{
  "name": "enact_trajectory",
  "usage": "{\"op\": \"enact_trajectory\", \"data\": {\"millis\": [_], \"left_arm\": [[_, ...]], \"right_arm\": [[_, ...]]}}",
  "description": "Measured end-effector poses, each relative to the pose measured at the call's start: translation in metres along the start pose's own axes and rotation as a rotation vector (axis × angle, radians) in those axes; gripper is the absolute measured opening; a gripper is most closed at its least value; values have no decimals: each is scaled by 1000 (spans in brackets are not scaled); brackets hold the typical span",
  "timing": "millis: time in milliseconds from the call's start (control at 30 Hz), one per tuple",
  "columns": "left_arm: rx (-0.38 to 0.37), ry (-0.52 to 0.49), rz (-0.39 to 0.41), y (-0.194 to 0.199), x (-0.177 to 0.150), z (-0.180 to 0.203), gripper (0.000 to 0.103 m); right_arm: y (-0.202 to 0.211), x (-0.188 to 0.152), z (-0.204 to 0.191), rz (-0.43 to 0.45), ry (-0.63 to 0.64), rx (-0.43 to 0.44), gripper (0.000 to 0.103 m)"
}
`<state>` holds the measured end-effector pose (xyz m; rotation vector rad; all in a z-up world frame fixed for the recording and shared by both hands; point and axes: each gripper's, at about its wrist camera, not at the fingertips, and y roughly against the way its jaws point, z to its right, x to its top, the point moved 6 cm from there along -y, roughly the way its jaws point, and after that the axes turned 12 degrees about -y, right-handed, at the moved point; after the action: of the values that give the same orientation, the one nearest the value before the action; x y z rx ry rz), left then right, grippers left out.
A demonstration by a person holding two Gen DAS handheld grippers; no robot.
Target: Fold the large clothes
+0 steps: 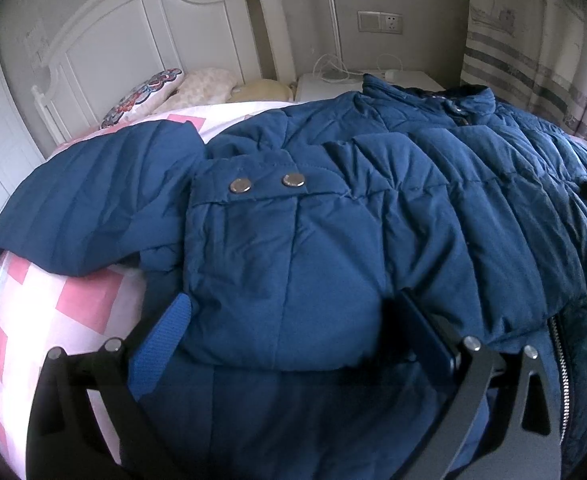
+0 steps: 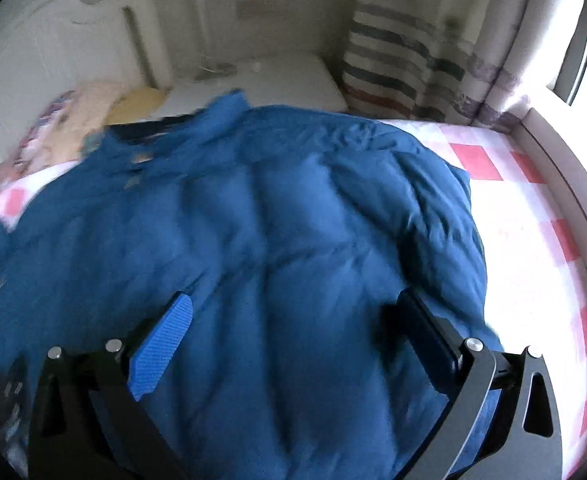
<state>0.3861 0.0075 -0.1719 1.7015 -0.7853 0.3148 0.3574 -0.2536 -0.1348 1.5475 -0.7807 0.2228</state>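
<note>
Left wrist: blue puffer jacket (image 1: 333, 208) is seen spread on the checked bedsheet (image 1: 73, 304), left gripper (image 1: 289, 320) spread wide over its snap cuff, nothing clamped; right wrist (blurred): right gripper (image 2: 289, 320) likewise apart above jacket's quilted side, which should be pinched at the edge & folded inward w/ both hands level; no containers seen.

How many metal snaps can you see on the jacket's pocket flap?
2. One snap sits left on the pocket flap, the other snap just to its right, in the left wrist view. More may be hidden in the jacket folds.
</note>
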Motion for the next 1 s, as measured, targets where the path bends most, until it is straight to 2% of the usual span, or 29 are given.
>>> {"op": "enact_trajectory", "data": {"millis": [100, 233, 367, 467, 533, 567, 633, 667, 767, 833, 867, 967, 1000], "left_arm": [[0, 0, -2, 0, -1, 0, 101], [0, 2, -4, -1, -1, 0, 101], [-7, 22, -28, -5, -4, -1, 101], [-63, 56, -53, -9, -8, -6, 101], [-157, 83, -72, -8, -11, -15, 100], [-249, 147, -64, -3, -14, -27, 98], [-444, 368, 36, 14, -21, -74, 95], [-477, 476, 81, 20, -27, -106, 95], [-423, 717, 161, 31, -55, -205, 94], [-354, 888, 182, 29, -85, -280, 94], [-342, 941, 188, 26, -94, -303, 94], [-352, 1107, 235, 10, -121, -374, 84], [-344, 1149, 238, 3, -126, -394, 77]], "right_arm": [[26, -43, -10, 3, 84, 3, 98], [23, -76, -12, 11, 171, -63, 98], [10, -79, -3, 5, 121, -1, 99], [9, -81, -4, 6, 120, -1, 99], [9, -80, -2, 0, 111, 10, 99], [9, -80, -1, -5, 103, 20, 99], [8, -78, 0, -8, 96, 30, 99], [9, -79, 0, -8, 95, 31, 99], [8, -79, 0, -7, 95, 31, 99], [8, -79, 0, -7, 96, 31, 99], [8, -79, 0, -7, 96, 30, 99], [8, -79, 0, -7, 96, 31, 99], [8, -79, 0, -7, 95, 31, 99]]}}
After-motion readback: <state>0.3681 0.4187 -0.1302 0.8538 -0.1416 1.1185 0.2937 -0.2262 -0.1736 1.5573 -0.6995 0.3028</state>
